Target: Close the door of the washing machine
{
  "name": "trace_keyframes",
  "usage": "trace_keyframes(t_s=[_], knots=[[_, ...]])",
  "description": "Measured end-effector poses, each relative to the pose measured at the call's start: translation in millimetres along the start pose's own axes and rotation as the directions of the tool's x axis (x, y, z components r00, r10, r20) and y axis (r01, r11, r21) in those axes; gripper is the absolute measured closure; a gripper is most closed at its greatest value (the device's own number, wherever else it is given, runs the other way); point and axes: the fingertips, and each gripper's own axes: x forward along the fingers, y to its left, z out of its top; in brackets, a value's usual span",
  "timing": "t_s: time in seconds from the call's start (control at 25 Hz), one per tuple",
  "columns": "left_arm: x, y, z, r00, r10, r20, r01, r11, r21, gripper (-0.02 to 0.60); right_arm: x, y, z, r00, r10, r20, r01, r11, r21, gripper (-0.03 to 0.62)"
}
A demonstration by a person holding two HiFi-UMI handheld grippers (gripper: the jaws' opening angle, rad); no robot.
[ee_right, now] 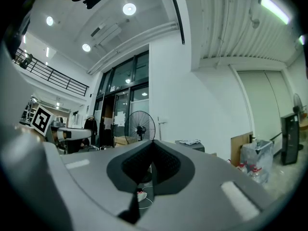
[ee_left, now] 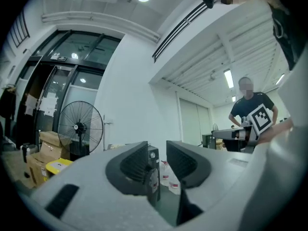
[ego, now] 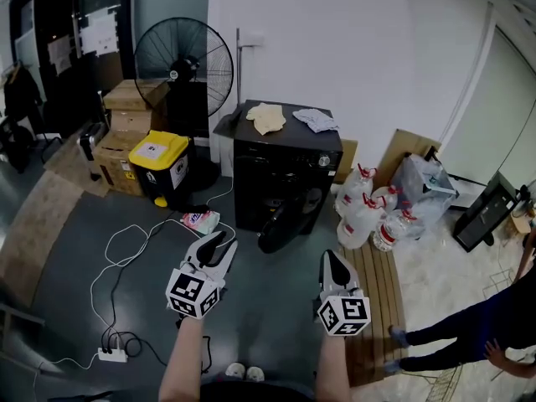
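The black washing machine [ego: 285, 170] stands against the white wall, its round door [ego: 285, 222] swung open and hanging out toward the floor. Both grippers are held level in front of it, well short of the door. My left gripper [ego: 219, 243] has its jaws a little apart with nothing between them; in the left gripper view [ee_left: 157, 150] the machine [ee_left: 153, 157] shows through the gap. My right gripper [ego: 332, 262] is shut and empty, and its jaws meet at the tips in the right gripper view [ee_right: 152, 148].
Two cloths [ego: 266, 117] lie on the machine. A standing fan [ego: 182, 61], cardboard boxes and a yellow-lidded bin [ego: 159, 166] are on the left. Water bottles [ego: 368, 216] and a wooden pallet [ego: 377, 300] are on the right. Cables and a power strip [ego: 111, 354] cross the floor. A person [ego: 469, 325] crouches at right.
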Motion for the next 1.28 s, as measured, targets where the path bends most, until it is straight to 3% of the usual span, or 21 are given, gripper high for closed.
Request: trace_keyframes(t_s=[0.2, 0.36, 0.92, 1.28], knots=[[-4, 1, 3, 1.000, 0.013, 0.025, -0.013, 1.000, -0.015, 0.302, 0, 0, -1, 1.000, 0.007, 0.000, -0.007, 1.000, 0.007, 0.580], [-6, 3, 2, 0.999, 0.031, 0.023, -0.030, 0.999, -0.024, 0.239, 0, -3, -3, 1.000, 0.010, -0.001, -0.010, 1.000, 0.017, 0.580], [4, 26, -13, 0.994, 0.104, 0.030, -0.103, 0.994, -0.032, 0.210, 32, -25, -32, 0.999, 0.037, -0.026, -0.036, 0.998, 0.046, 0.580], [67, 98, -45, 0.995, 0.088, 0.046, -0.086, 0.994, -0.063, 0.210, 121, -35, -63, 0.999, 0.027, -0.046, -0.026, 0.999, 0.026, 0.580]])
